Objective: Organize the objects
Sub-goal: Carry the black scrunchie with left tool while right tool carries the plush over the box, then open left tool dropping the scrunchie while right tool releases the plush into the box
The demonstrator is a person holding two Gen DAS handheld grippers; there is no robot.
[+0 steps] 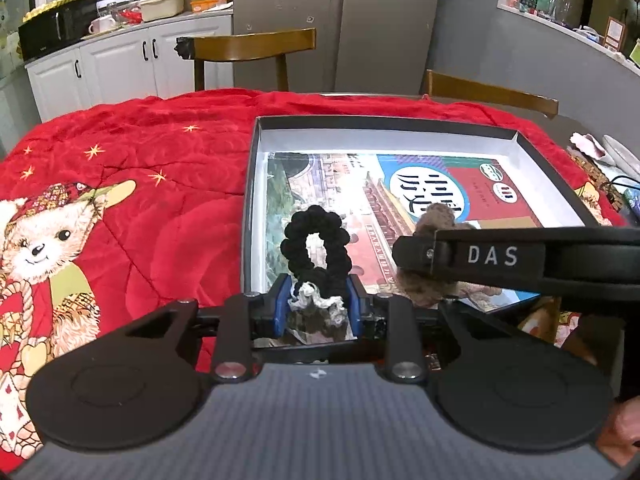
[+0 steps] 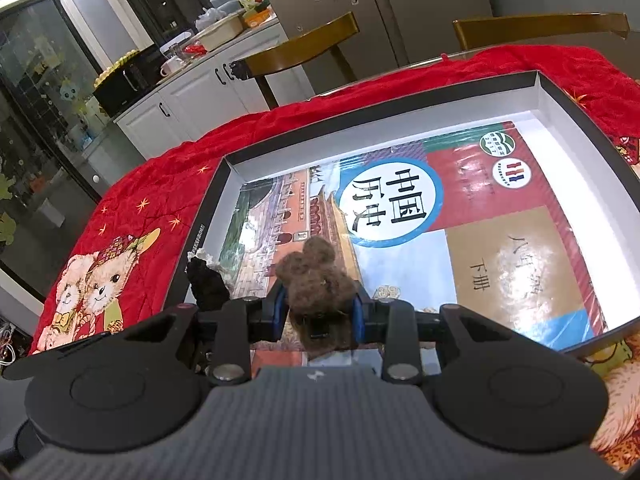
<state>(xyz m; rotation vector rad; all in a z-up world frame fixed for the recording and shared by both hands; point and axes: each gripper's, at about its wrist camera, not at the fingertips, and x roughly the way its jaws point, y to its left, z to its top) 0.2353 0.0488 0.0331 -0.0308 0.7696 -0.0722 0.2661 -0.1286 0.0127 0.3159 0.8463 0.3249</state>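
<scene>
A black crocheted hair tie (image 1: 316,240) with a white patch stands upright between the blue pads of my left gripper (image 1: 318,304), which is shut on its lower end, over the near left corner of a shallow black box (image 1: 384,122). A fuzzy brown hair tie (image 2: 316,272) sits between the pads of my right gripper (image 2: 319,308), which is shut on it, above the colourful textbook (image 2: 500,208) lying inside the box (image 2: 384,100). In the left wrist view the right gripper's black body crosses from the right, with the brown hair tie (image 1: 436,216) behind it. The black hair tie (image 2: 208,280) shows at the box's left wall.
The box lies on a red quilt (image 1: 160,168) with a bear print that covers the table. Two wooden chairs (image 1: 256,46) stand at the far side, with white cabinets (image 1: 120,60) behind. Small items and a cable (image 1: 612,168) crowd the table's right edge.
</scene>
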